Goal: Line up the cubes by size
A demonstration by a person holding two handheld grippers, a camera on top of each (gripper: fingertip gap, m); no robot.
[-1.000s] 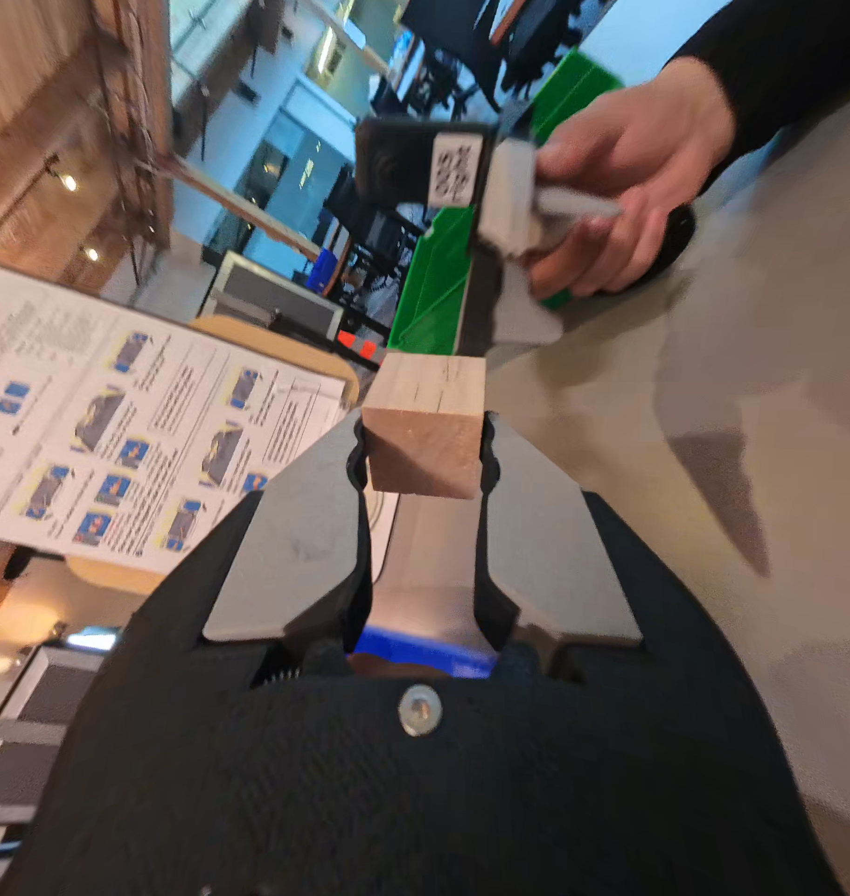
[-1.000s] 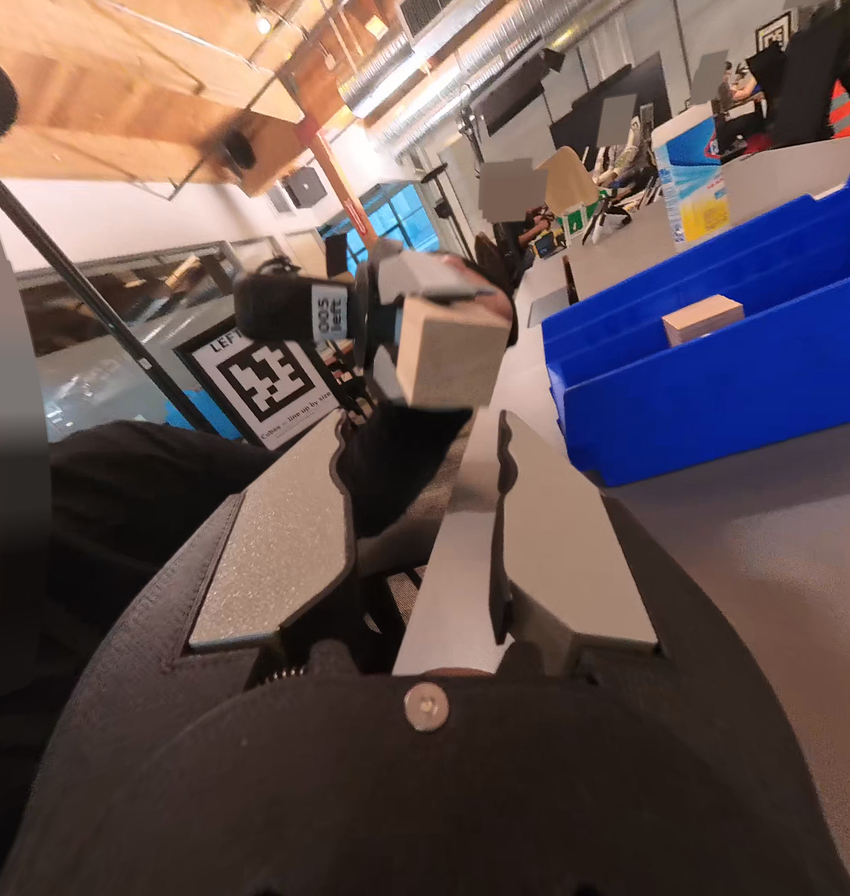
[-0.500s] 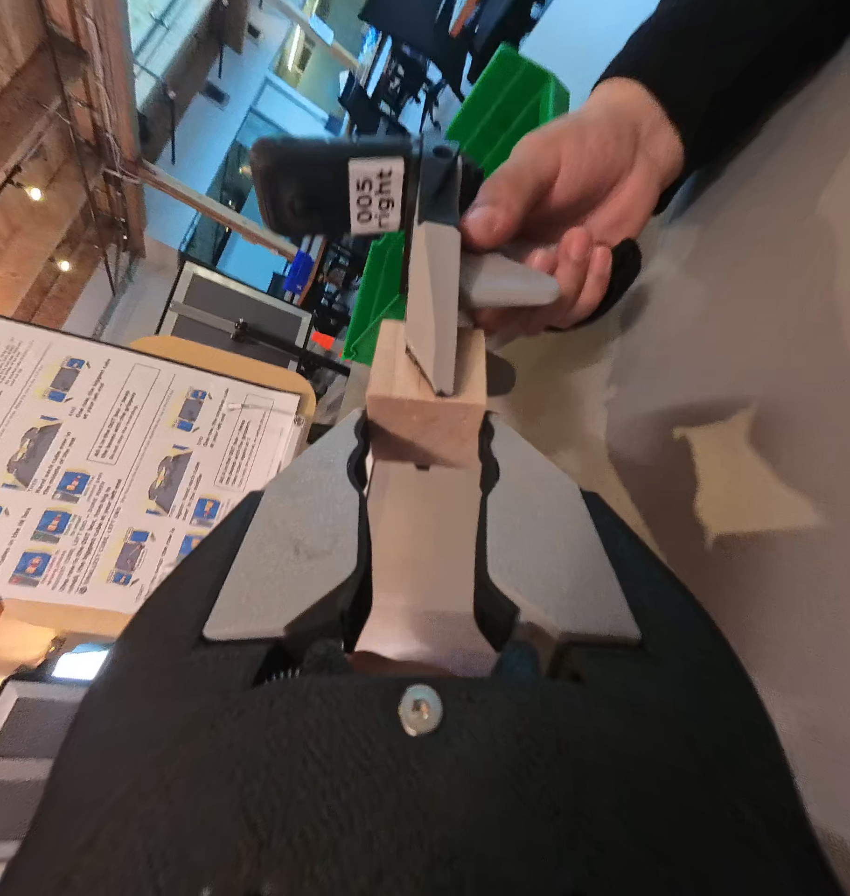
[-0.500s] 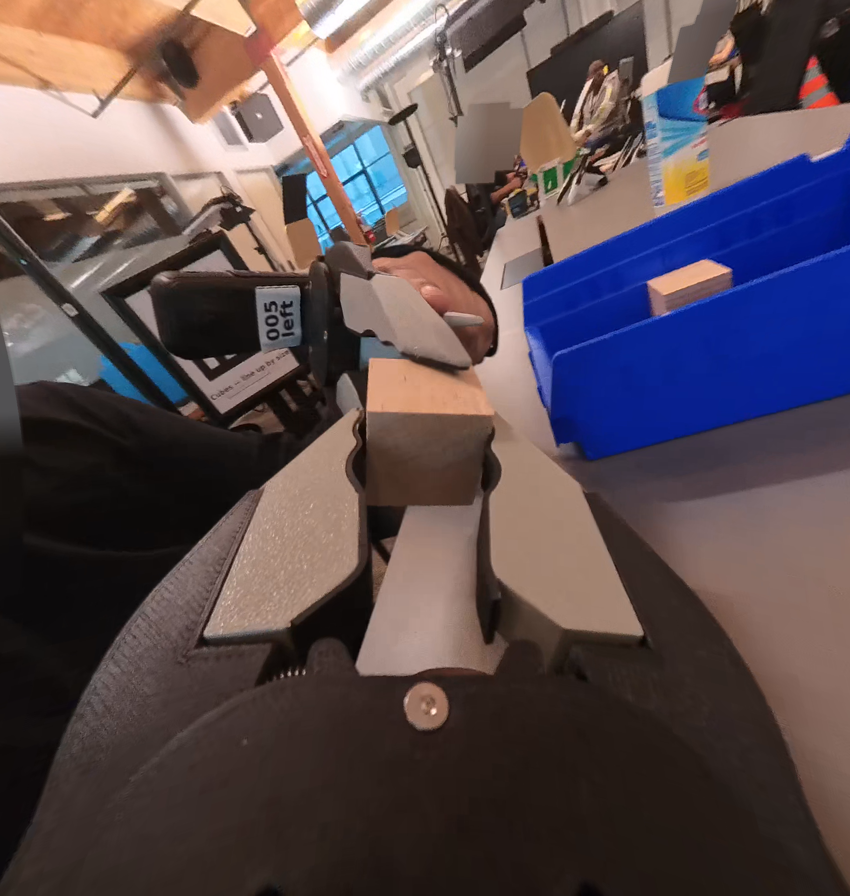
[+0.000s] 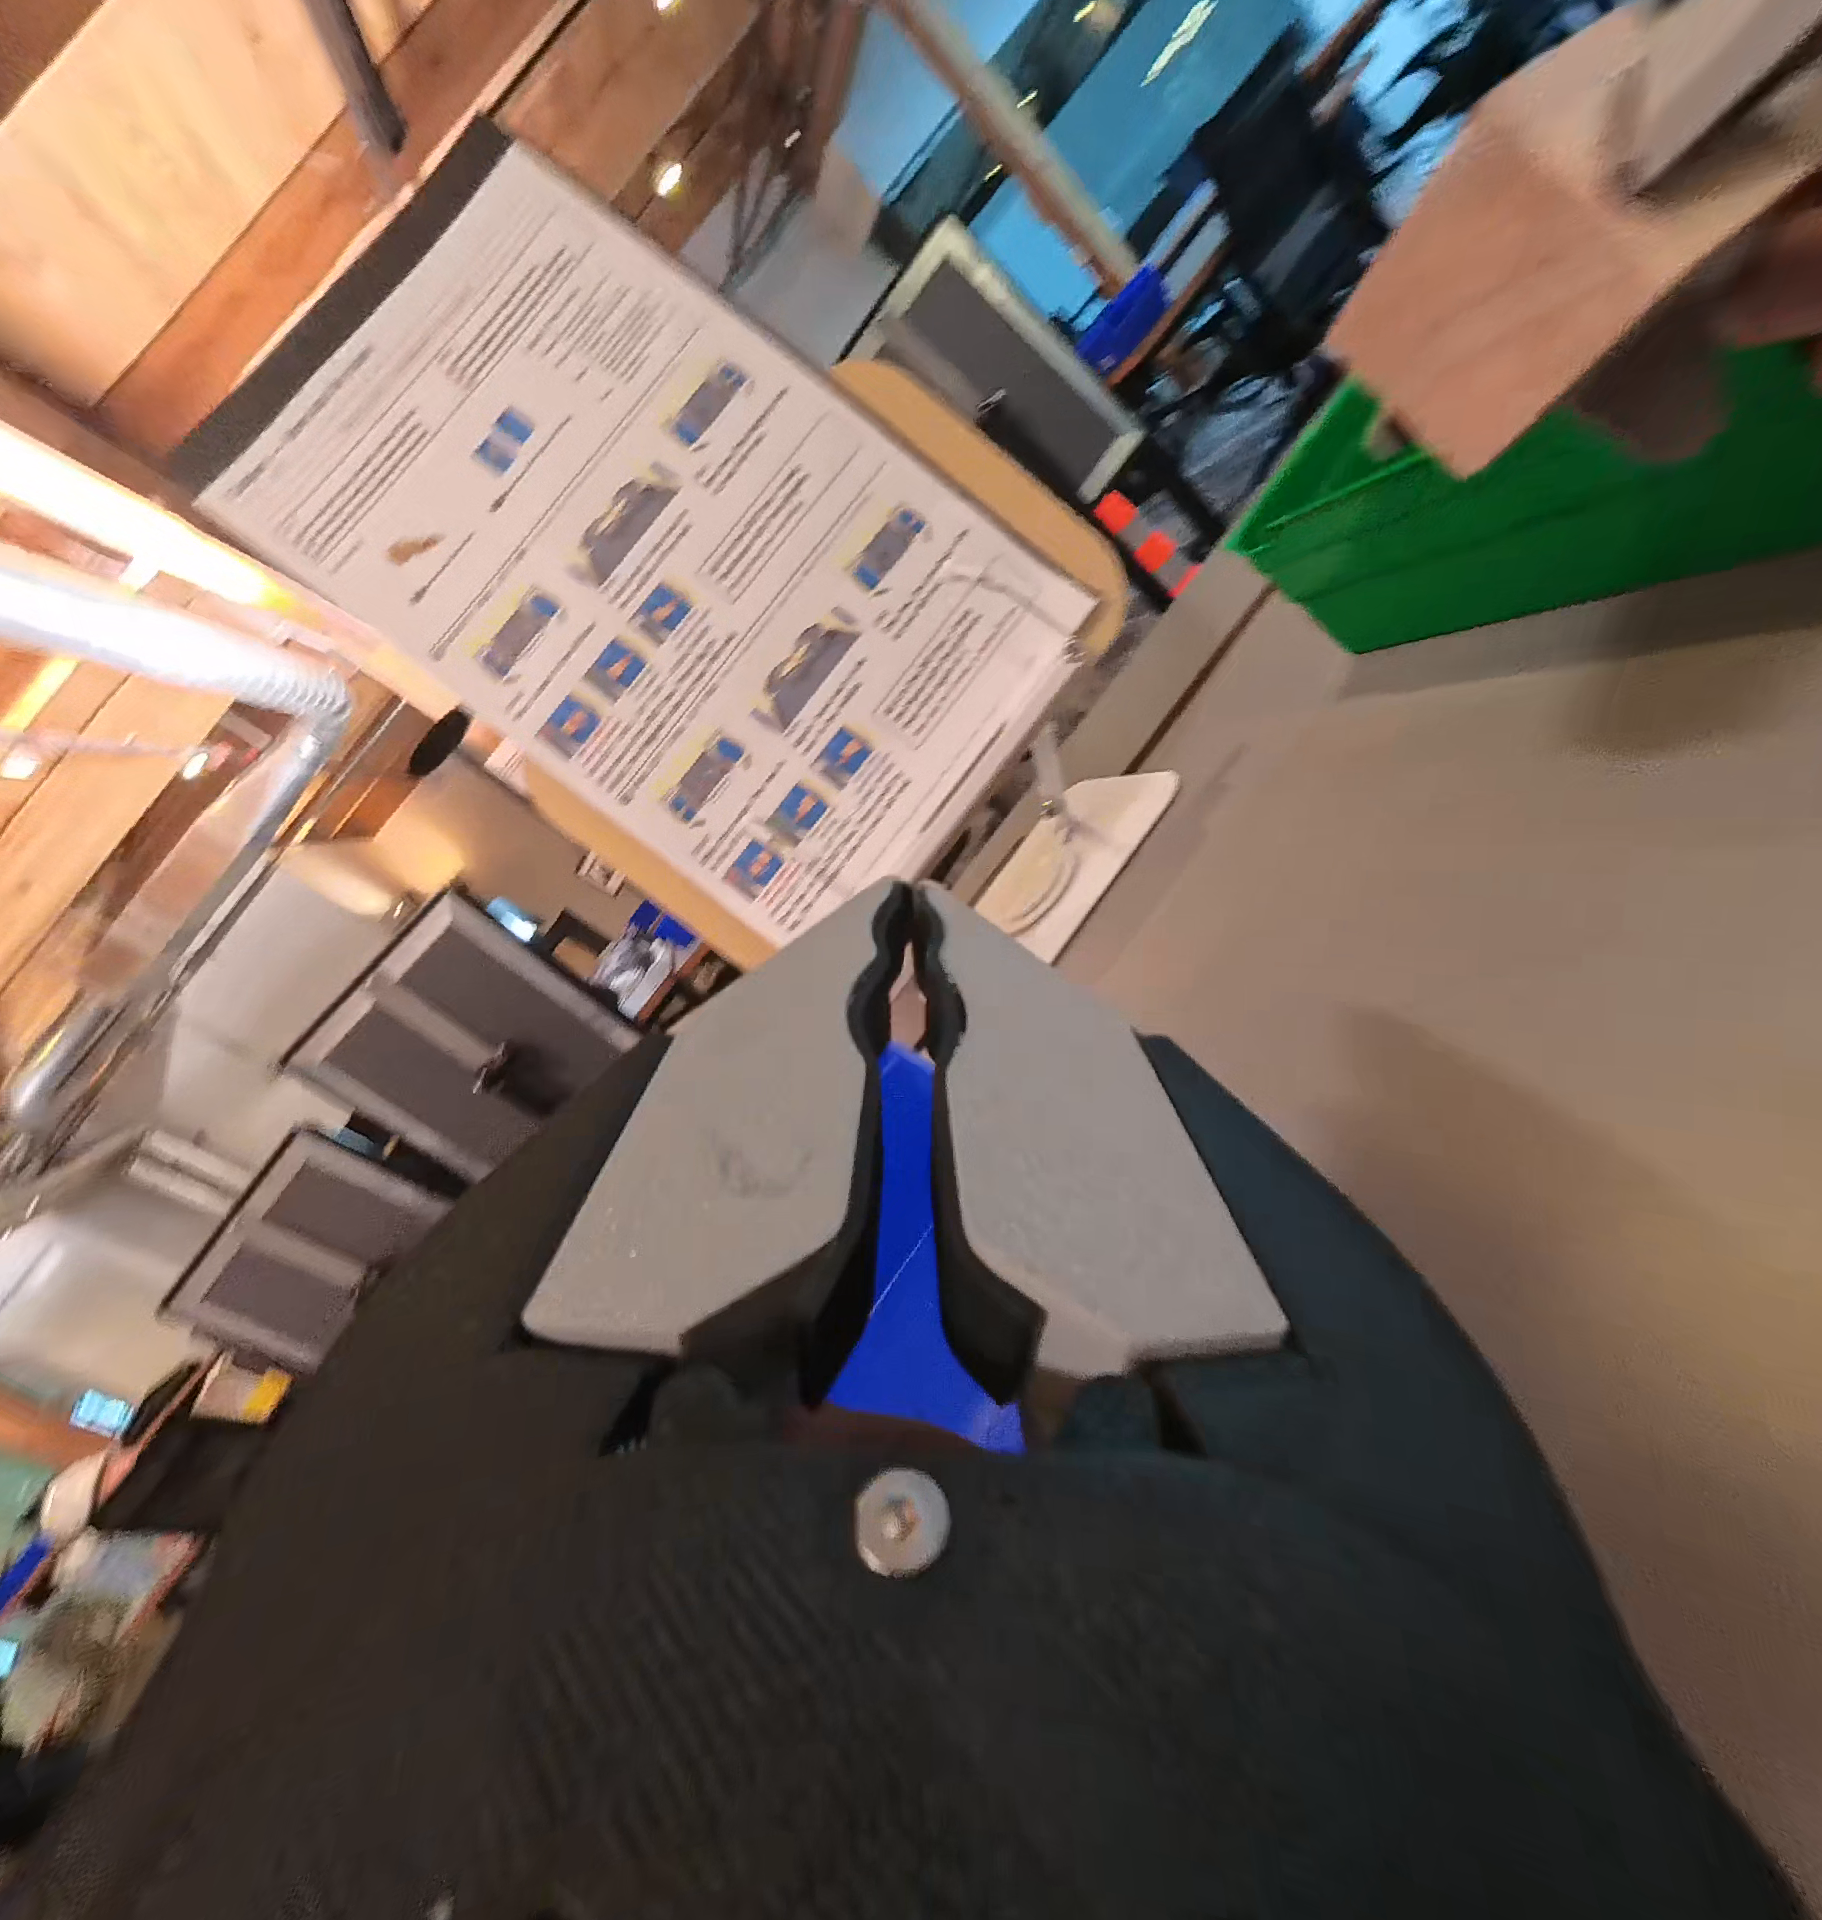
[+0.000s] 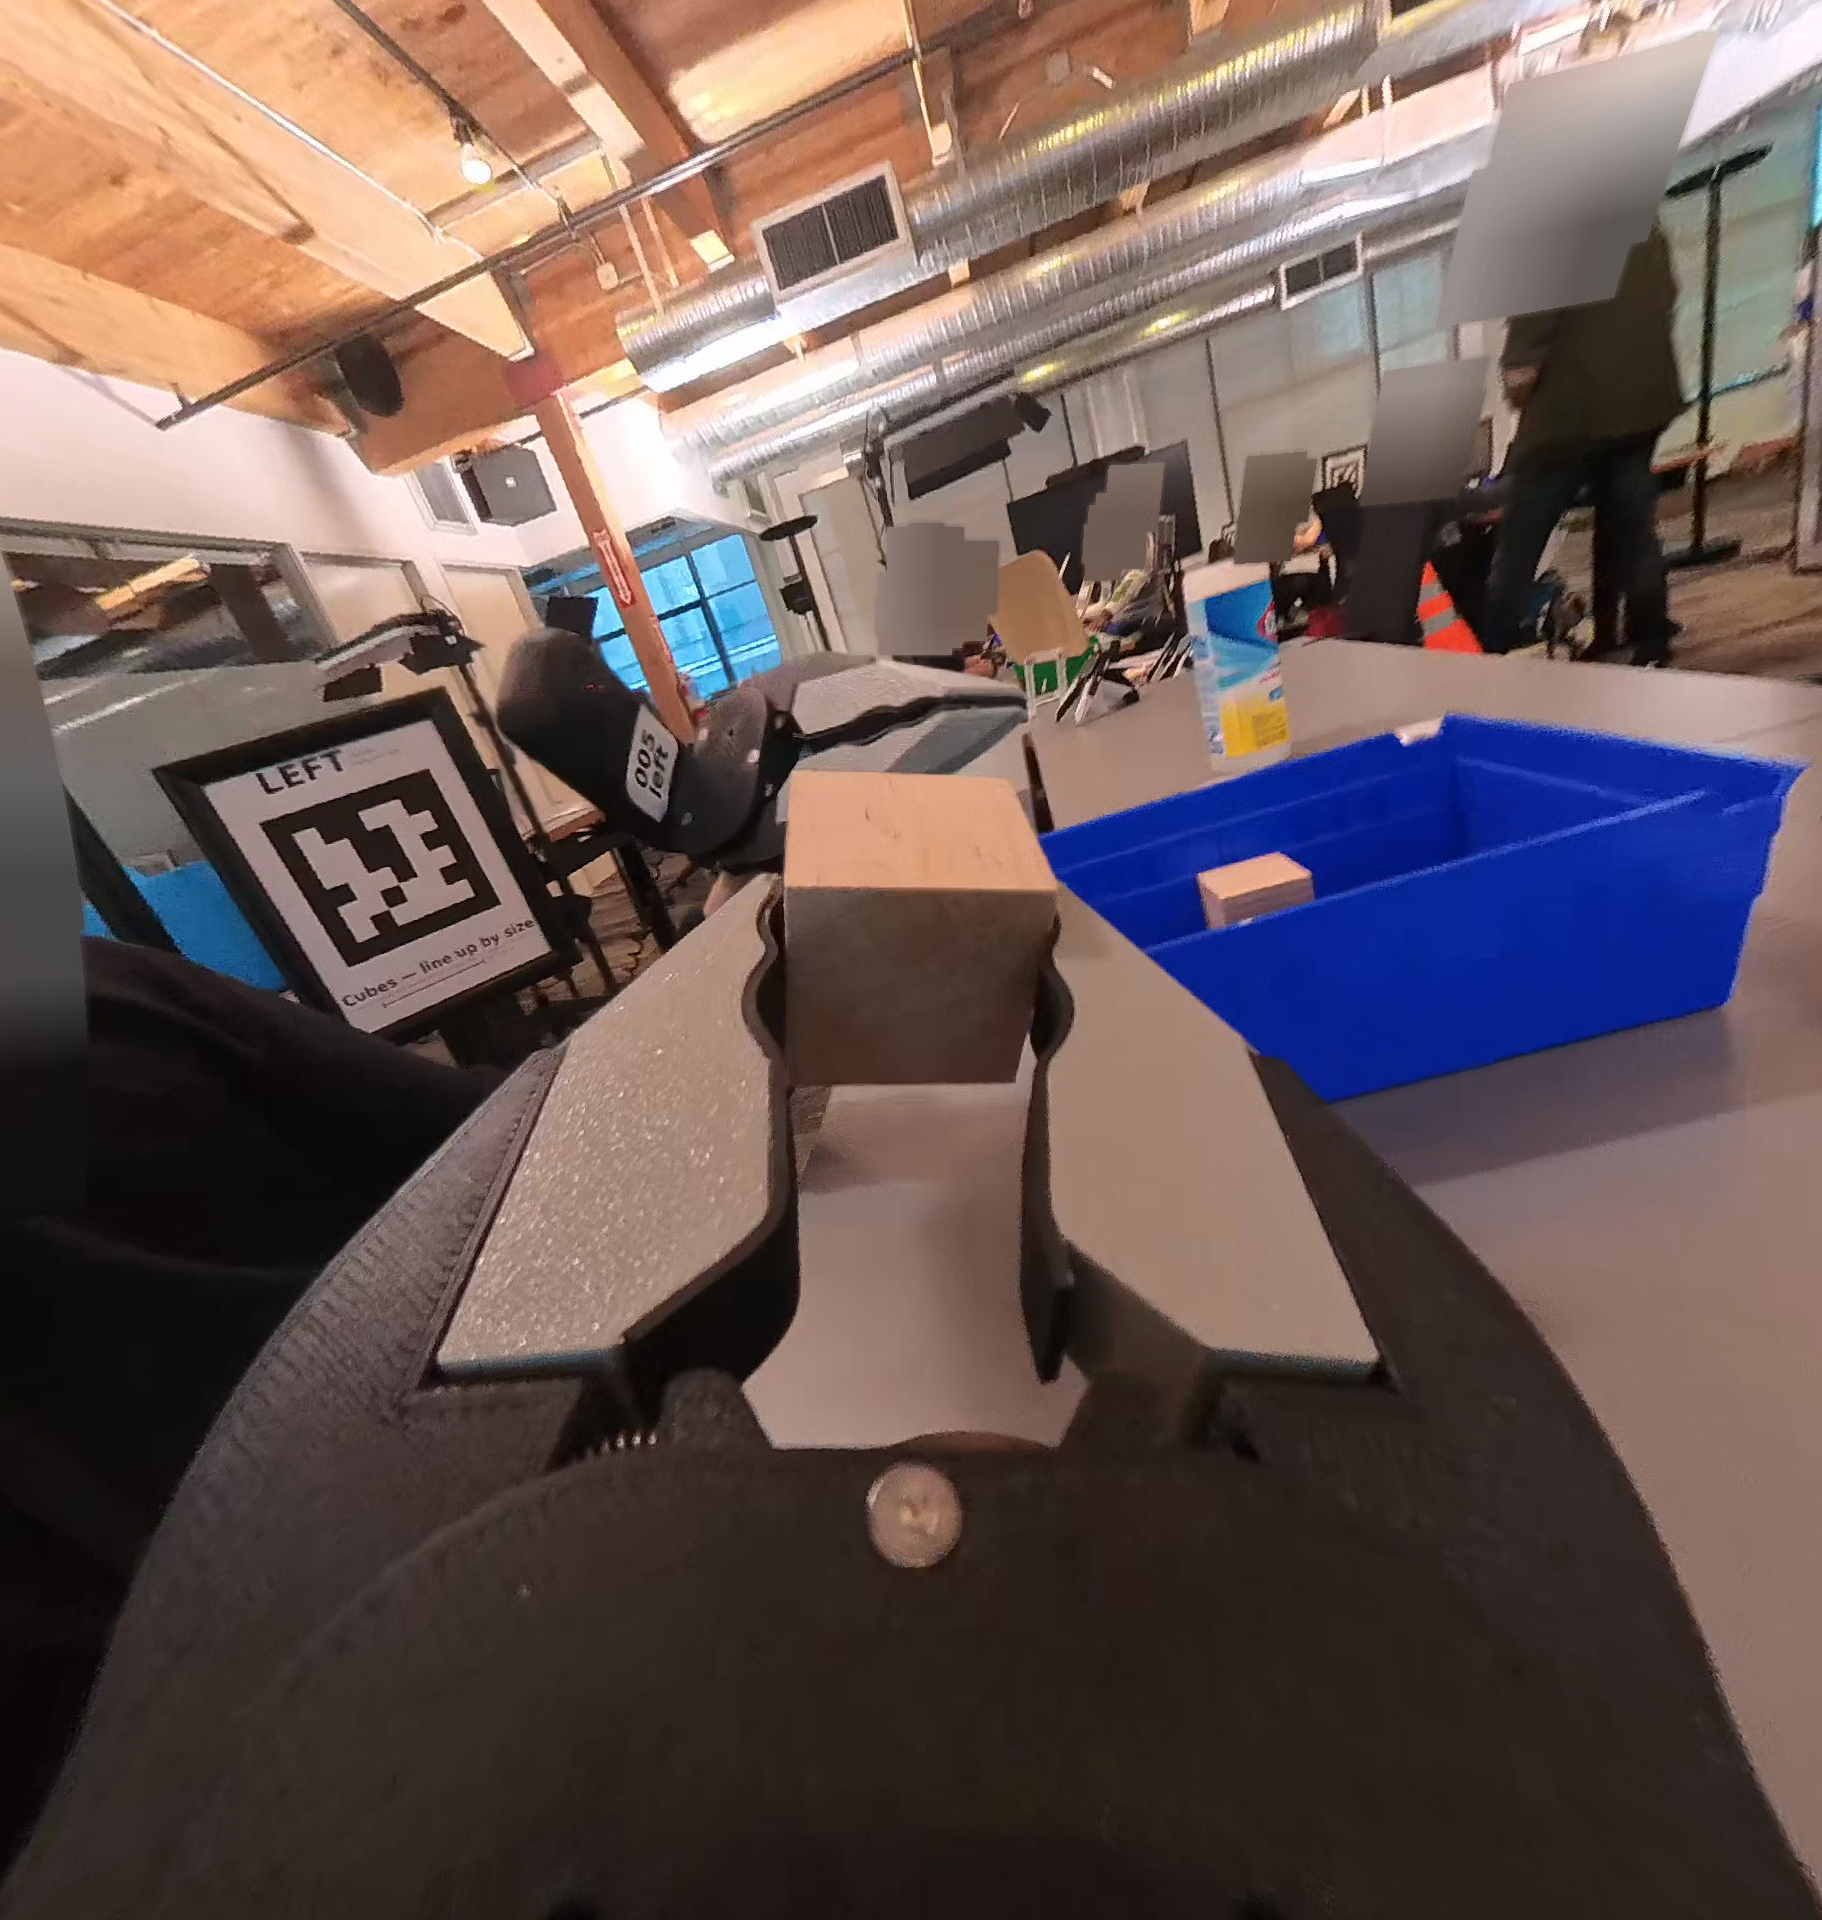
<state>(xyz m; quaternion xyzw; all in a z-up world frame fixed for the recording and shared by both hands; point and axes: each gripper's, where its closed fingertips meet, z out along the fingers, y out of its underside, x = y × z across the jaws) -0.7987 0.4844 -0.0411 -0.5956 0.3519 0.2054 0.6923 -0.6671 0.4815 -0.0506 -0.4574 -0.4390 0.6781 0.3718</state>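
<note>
My right gripper (image 6: 912, 914) is shut on a wooden cube (image 6: 912, 920) and holds it above the grey table (image 6: 1613, 1226). The same cube shows blurred at the top right of the left wrist view (image 5: 1541, 270), held by the other gripper. My left gripper (image 5: 905, 914) is shut and empty, its fingertips touching, tilted above the table (image 5: 1458, 1039). It also shows in the right wrist view (image 6: 741, 748), just behind and left of the held cube. A smaller wooden cube (image 6: 1255, 888) sits inside the blue bin (image 6: 1458, 966).
A green bin (image 5: 1530, 540) stands at the table's far side in the left wrist view. An instruction sheet (image 5: 658, 603) stands off the table's edge. A framed marker sign (image 6: 367, 873) stands at the left. A wipes canister (image 6: 1239, 675) stands behind the blue bin. People stand far back.
The cube passed from my left gripper to my right. My left gripper let go, closed empty and swung away to the left. My right gripper closed on the cube and holds it.
</note>
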